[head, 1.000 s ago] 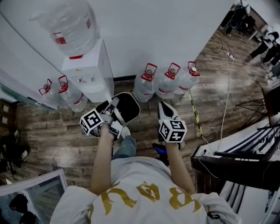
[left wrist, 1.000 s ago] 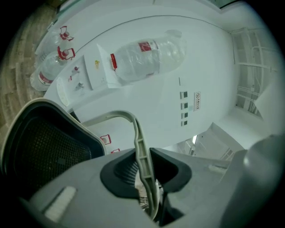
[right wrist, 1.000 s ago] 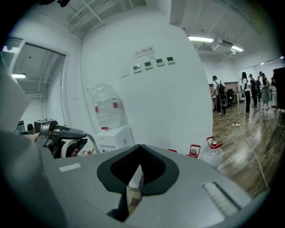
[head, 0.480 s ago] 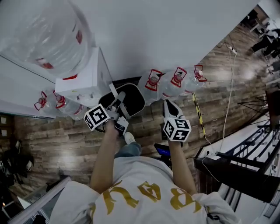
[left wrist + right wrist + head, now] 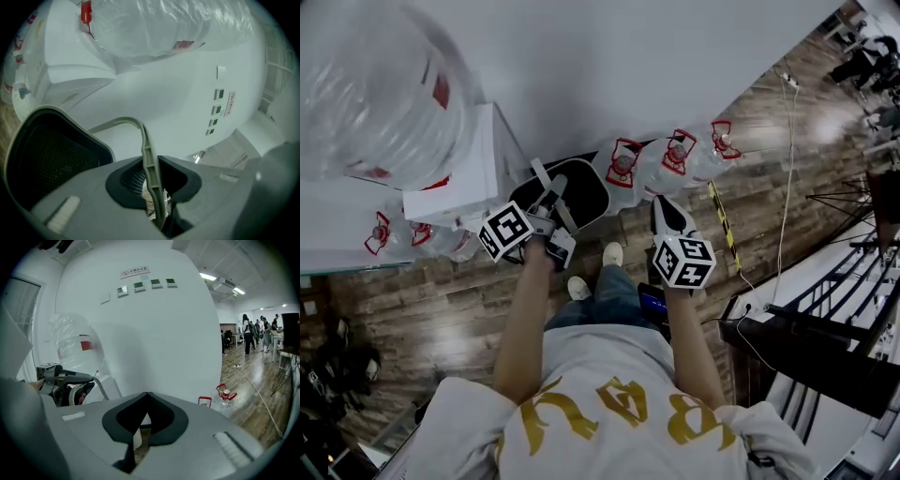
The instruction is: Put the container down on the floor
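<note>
Head view: overhead, steeply down. Gripper views: close behind own jaws, facing white wall (image 5: 154, 333). All share water dispenser (image 5: 455, 183).

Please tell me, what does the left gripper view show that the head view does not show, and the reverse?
Only the left gripper view: the left gripper seen close, its jaws shut on the grey handle, and small wall panels.
Only the head view: the right gripper, the person's shoes and shirt.
Both: the black container, the white dispenser and the big bottle on it.
</note>
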`<state>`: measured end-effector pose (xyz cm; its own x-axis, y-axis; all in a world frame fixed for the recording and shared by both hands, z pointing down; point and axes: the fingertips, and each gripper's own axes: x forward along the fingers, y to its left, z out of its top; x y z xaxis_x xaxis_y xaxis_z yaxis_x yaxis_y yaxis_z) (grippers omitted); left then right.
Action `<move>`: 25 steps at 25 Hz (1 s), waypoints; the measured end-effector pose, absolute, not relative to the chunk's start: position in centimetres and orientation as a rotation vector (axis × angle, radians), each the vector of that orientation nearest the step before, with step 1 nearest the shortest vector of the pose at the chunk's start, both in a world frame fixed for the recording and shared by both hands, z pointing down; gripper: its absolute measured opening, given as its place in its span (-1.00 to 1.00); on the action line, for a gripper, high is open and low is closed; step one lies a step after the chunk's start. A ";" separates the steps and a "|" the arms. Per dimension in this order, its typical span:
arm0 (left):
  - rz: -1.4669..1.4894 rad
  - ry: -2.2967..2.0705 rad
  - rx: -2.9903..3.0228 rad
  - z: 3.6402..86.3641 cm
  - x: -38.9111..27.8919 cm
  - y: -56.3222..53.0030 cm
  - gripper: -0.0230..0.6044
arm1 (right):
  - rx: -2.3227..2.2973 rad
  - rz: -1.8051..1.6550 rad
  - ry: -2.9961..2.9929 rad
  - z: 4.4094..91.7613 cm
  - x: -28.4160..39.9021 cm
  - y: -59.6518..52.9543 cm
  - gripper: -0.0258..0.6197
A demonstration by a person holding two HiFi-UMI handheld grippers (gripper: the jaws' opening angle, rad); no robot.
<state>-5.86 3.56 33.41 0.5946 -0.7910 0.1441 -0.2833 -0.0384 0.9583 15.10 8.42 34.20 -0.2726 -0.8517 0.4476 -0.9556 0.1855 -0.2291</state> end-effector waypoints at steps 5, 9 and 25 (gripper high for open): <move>-0.525 -0.913 1.594 33.6 -5.4 2.2 -0.70 | 1.678 0.675 -2.274 34.5 13.5 5.7 -0.84; -0.498 -0.919 1.608 34.3 -4.9 1.4 -0.70 | 1.627 0.689 -2.300 35.4 12.3 3.5 -0.84; -0.464 -0.958 1.531 39.8 -7.0 -3.1 -0.71 | 1.480 0.782 -2.285 41.3 9.3 -2.2 -0.84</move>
<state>-6.95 -3.06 39.78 0.5795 -0.7824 0.2281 -0.3056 0.0508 0.9508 9.27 -2.18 41.26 -0.4195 -0.7391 0.5271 -0.9070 0.3181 -0.2759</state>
